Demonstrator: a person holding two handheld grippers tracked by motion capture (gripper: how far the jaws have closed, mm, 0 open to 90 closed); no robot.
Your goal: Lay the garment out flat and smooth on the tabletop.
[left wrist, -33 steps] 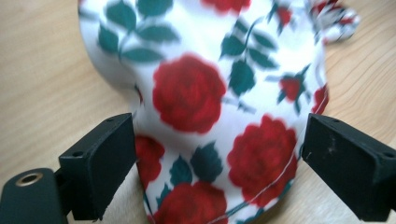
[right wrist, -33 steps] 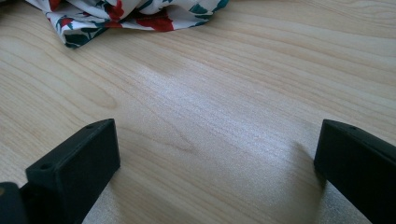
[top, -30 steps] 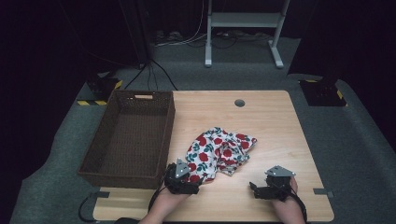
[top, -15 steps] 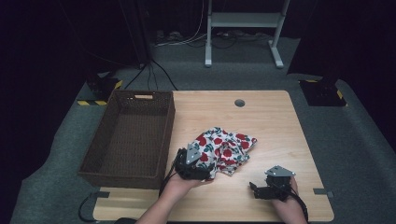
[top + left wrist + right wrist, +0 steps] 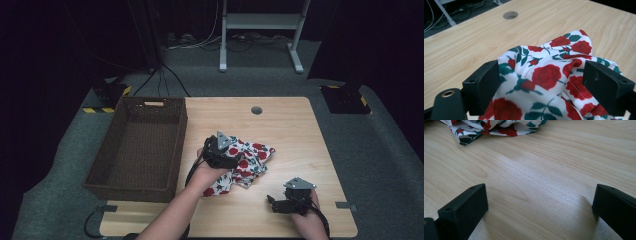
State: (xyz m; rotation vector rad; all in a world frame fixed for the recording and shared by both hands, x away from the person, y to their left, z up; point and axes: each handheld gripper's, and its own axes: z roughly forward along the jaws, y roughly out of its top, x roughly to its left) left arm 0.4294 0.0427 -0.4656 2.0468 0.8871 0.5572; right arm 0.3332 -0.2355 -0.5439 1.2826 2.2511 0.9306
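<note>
Cloth point(image 5: 245, 162): soft, light, limp, likely to sag and trail; best pinched at a raised fold near the basket-side hump. White, printed with red roses and green leaves, crumpled in a heap on bench point(image 5: 280, 120), just right of wicker basket point(image 5: 137, 145). Left gripper point(image 5: 544, 82) over the heap, jaws wide but just closing a little, cloth bulging between, pads not yet pressing. Right gripper point(image 5: 537, 202) spread open, empty, resting on bare bench farther from basket.
</note>
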